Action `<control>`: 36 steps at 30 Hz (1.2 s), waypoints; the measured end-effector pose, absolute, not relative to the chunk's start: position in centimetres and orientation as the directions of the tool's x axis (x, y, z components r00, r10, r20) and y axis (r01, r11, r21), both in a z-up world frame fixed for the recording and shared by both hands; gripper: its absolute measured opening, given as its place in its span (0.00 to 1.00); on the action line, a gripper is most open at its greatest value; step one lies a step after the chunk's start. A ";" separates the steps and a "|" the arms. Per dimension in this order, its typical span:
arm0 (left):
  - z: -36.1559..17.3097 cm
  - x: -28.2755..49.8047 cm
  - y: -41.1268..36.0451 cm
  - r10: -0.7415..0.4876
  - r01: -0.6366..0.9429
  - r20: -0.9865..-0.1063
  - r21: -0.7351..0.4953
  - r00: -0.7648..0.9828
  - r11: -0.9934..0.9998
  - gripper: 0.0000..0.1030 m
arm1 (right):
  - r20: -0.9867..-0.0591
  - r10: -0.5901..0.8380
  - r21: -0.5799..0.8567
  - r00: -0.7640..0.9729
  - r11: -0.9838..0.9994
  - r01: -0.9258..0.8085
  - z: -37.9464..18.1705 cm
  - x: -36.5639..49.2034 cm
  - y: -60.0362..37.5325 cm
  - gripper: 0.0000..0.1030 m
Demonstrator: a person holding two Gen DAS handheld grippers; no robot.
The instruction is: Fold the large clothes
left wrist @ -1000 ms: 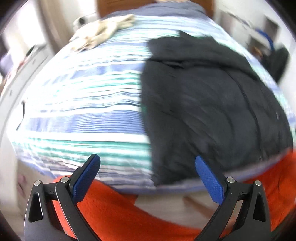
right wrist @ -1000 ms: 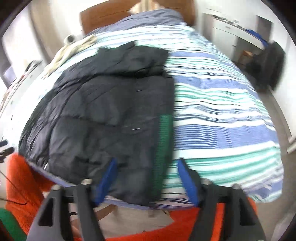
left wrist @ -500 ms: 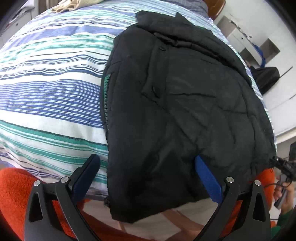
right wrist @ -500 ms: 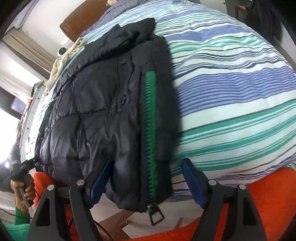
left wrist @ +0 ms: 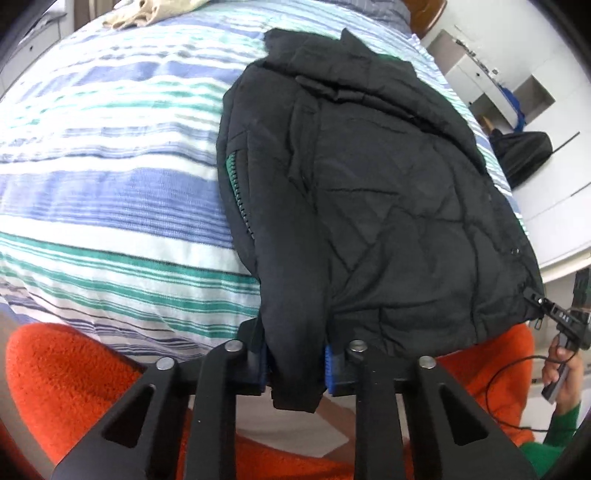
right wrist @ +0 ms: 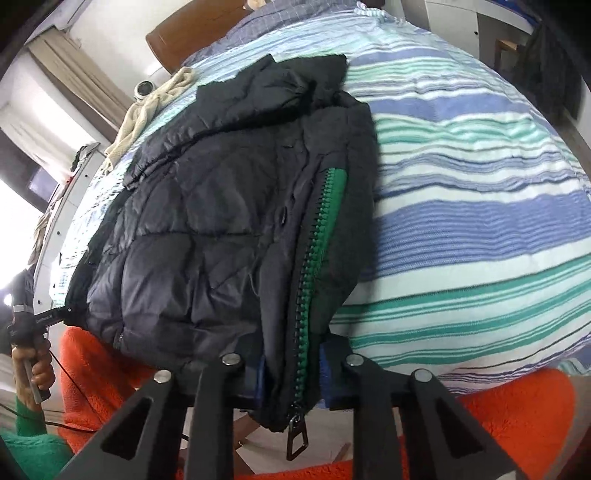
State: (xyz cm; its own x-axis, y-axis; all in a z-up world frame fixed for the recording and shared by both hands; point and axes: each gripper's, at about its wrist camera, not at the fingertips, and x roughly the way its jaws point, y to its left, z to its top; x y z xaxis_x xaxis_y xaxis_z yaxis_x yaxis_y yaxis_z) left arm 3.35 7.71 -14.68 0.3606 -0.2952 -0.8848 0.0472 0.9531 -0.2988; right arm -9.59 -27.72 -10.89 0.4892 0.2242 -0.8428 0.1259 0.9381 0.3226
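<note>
Bed with blue-green-white striped cover — black quilted jacket spread flat on it, hem hanging over near edge. Cream cloth crumpled on far side — well apart from jacket.

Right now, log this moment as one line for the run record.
stage: grasp hem | left gripper: closing on black jacket hem | right gripper: closing on zipper edge | jacket: flat on striped bed

Jacket laid flat on bed, hem at near edge

The jacket lies on the bed, collar toward the headboard, hem overhanging the near edge. A towel lies on the far part of the bed, beyond the jacket's collar. A fleece blanket lies below the near edge.
</note>
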 end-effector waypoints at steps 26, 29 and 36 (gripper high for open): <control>-12.2 -0.7 8.2 -0.286 0.117 -0.886 -0.261 0.365 0.958 0.16 | -0.815 0.304 0.384 0.494 0.921 0.068 -6.9 -10.7 -29.4 0.17; -12.1 -1.3 8.0 -0.282 0.122 -0.891 -0.254 0.356 0.959 0.16 | -0.818 0.307 0.383 0.486 0.922 0.061 -6.5 -10.1 -29.8 0.17; -11.9 -4.1 8.6 -0.279 0.145 -0.908 -0.245 0.314 0.959 0.16 | -0.830 0.335 0.406 0.447 0.911 0.072 -5.8 -10.0 -30.0 0.16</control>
